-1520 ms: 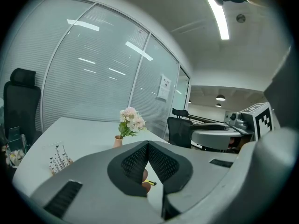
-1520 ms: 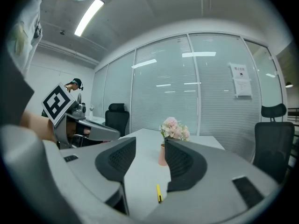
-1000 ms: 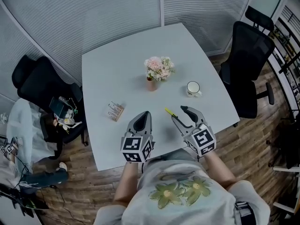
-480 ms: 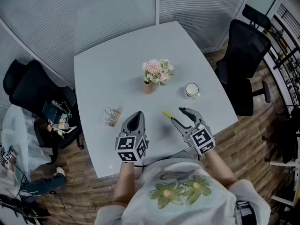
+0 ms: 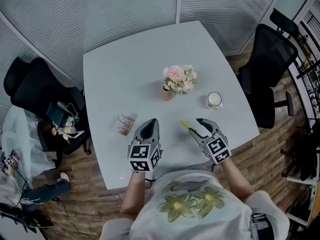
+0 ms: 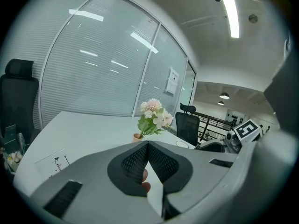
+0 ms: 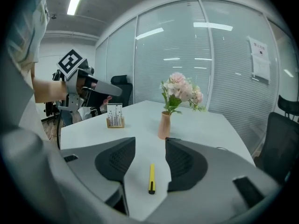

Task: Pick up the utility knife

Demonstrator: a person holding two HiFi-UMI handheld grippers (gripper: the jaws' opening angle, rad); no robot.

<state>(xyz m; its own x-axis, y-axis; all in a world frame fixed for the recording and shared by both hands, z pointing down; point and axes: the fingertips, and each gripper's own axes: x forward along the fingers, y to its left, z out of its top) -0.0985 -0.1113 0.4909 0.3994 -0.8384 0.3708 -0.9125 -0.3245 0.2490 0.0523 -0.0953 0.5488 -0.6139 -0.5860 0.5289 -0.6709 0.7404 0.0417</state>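
Observation:
A slim yellow utility knife (image 7: 152, 178) with a black end lies flat on the white table (image 5: 125, 74). In the head view the knife (image 5: 186, 125) shows just ahead of my right gripper (image 5: 197, 125). That gripper (image 7: 149, 164) is open, its two jaws standing on either side of the knife without touching it. My left gripper (image 5: 149, 127) hovers over the table's near part, to the left of the knife. In the left gripper view its jaws (image 6: 147, 160) meet at the tips, shut with nothing between them.
A small vase of pink flowers (image 5: 178, 81) stands mid-table, a white cup (image 5: 214, 100) to its right, a small card holder (image 5: 125, 124) to the left. Black office chairs (image 5: 270, 69) flank the table; the left chair (image 5: 42, 101) holds clutter. The table's near edge lies beneath my grippers.
The head view has shifted, so the table sits a little further right in frame. My right gripper stays open around the knife; the left stays shut.

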